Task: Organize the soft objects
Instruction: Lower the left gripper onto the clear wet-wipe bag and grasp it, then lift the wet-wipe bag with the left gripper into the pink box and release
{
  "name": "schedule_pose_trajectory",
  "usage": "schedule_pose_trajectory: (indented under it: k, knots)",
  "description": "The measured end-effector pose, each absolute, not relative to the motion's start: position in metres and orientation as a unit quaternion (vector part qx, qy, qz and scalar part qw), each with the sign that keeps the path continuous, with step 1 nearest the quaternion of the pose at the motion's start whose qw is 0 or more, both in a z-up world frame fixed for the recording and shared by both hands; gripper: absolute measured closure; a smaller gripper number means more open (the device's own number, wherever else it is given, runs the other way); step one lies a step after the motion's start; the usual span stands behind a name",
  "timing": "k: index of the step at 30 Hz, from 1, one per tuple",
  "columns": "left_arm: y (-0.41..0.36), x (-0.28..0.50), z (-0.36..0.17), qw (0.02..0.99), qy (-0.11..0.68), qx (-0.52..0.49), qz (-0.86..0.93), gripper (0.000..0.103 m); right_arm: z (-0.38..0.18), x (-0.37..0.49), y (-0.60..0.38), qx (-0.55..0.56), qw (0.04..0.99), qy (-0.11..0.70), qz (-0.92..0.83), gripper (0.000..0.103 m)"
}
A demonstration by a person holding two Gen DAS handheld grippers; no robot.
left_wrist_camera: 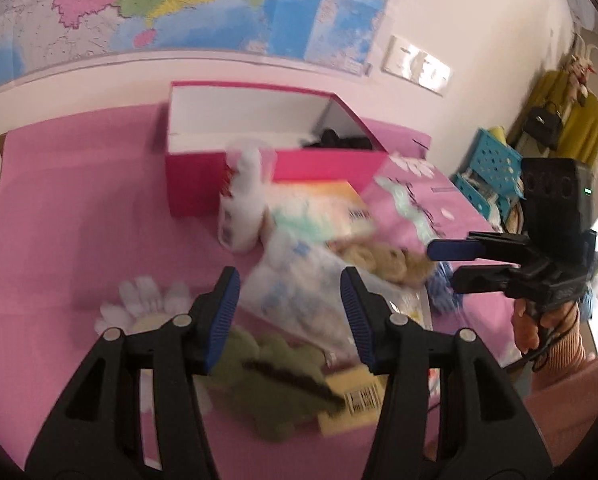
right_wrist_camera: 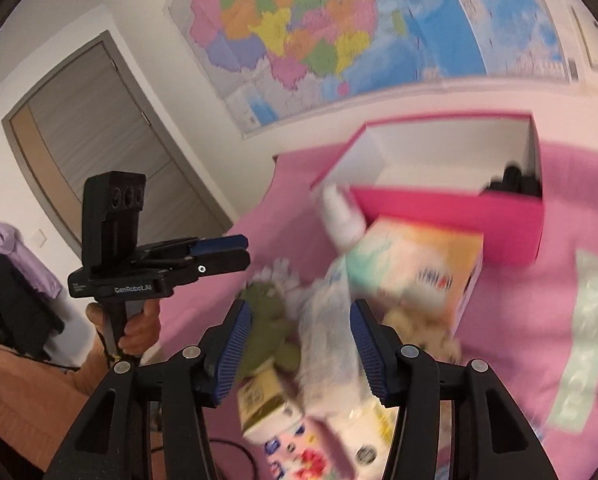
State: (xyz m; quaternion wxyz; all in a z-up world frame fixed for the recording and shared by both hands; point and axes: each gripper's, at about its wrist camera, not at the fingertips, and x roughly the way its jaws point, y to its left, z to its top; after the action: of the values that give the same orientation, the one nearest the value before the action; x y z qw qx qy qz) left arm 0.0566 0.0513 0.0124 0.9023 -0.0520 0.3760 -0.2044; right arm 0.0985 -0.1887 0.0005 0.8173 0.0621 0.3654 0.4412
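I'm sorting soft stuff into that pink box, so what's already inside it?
Inside the pink box a dark bundle lies in the right-hand end; too blurred to identify. The rest shows white walls. The front wall hides the floor of the box, so anything lying low there cannot be seen.

Pale walls, with a large coloured map [right_wrist_camera: 339, 40] pinned above a pink-covered table [left_wrist_camera: 79, 220]. Grey-framed door [right_wrist_camera: 99, 140] off to one side. Yellow coat [left_wrist_camera: 571, 120] hanging beside turquoise crates [left_wrist_camera: 491, 168]. Daylight from the right.
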Motion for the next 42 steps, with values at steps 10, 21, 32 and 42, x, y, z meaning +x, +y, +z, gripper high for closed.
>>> schedule_pose_trajectory:
  k: [10, 21, 32, 42]
  knots:
    - [0.041, 0.014, -0.005, 0.888, 0.389, -0.051, -0.24, 0.049, -0.051, 0.074, -0.198, 0.071, 0.803, 0.429, 0.408, 0.05]
    - [0.028, 0.052, -0.006, 0.892, 0.397, -0.028, -0.214, 0.049, -0.073, 0.082, -0.186, 0.083, 0.812, 0.435, 0.381, 0.052]
    - [0.025, 0.083, -0.018, 0.878, 0.424, -0.033, -0.217, 0.049, -0.06, 0.092, -0.189, 0.075, 0.833, 0.4, 0.375, 0.088]
    - [0.011, 0.116, -0.032, 0.848, 0.467, -0.044, -0.247, 0.044, -0.043, 0.104, -0.213, 0.064, 0.852, 0.377, 0.358, 0.089]
